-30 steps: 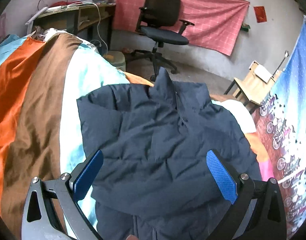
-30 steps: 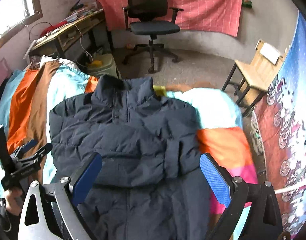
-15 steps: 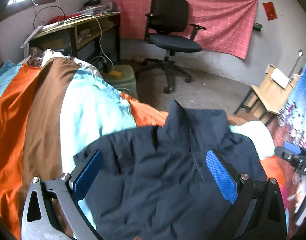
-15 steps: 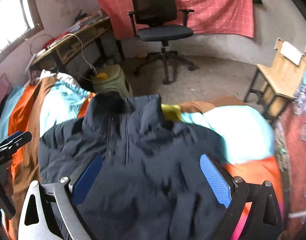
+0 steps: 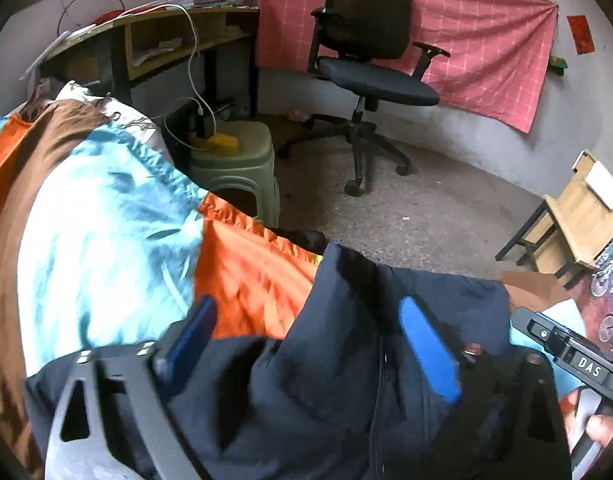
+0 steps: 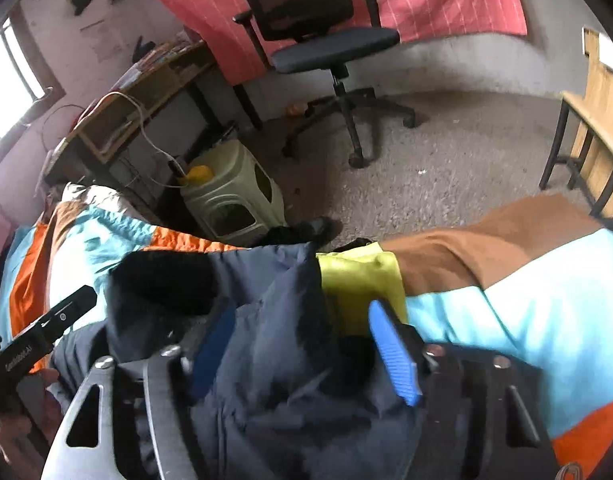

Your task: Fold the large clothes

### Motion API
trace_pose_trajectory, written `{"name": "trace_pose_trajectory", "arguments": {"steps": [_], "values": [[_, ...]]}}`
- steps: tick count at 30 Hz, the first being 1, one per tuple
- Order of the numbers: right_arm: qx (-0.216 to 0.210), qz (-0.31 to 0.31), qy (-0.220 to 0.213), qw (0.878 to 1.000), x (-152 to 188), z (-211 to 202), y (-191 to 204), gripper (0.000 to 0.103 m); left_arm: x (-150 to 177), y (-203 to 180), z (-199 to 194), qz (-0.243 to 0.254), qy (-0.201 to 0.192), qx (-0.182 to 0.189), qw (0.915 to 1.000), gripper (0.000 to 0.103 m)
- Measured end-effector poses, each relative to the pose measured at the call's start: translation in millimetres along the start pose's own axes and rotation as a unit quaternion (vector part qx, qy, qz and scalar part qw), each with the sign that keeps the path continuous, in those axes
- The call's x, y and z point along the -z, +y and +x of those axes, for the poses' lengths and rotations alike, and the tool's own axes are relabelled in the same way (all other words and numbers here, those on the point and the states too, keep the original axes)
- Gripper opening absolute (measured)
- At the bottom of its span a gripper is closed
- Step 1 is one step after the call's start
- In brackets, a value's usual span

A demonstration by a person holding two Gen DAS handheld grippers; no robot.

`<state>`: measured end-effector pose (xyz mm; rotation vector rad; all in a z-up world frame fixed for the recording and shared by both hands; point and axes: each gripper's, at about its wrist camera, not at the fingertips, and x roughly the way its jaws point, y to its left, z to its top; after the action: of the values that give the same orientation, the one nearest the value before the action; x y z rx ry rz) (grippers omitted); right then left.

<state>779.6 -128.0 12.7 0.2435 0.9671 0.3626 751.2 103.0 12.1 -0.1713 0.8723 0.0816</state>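
Note:
A dark navy padded jacket lies on a striped bedspread, collar toward the bed's far edge. My left gripper is open low over the jacket's left shoulder, its blue pads either side of the raised collar. My right gripper is open low over the jacket near the collar's right side, with fabric between its pads. The right gripper's body shows at the left wrist view's right edge, and the left one at the right wrist view's left edge.
Past the bed's edge stand a green plastic stool with a charger, a black office chair, a desk at the left and a wooden chair at the right. A yellow-green cloth lies beside the collar.
Both grippers have moved forward and down from above the jacket's body to its collar end. Both jaws have narrowed but stay open.

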Motion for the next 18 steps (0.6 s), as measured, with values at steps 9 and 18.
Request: {"name": "trace_pose_trajectory", "arguments": {"steps": [9, 18], "values": [[-0.014, 0.04, 0.011, 0.999, -13.7, 42.5, -8.2, 0.046, -3.1, 3.3, 41.3, -0.005, 0.054, -0.018, 0.9984, 0.016], [-0.03, -0.007, -0.024, 0.999, 2.9, -6.8, 4.4, 0.011, 16.3, 11.9, -25.6, -0.042, -0.013, 0.031, 0.9986, 0.006]]}}
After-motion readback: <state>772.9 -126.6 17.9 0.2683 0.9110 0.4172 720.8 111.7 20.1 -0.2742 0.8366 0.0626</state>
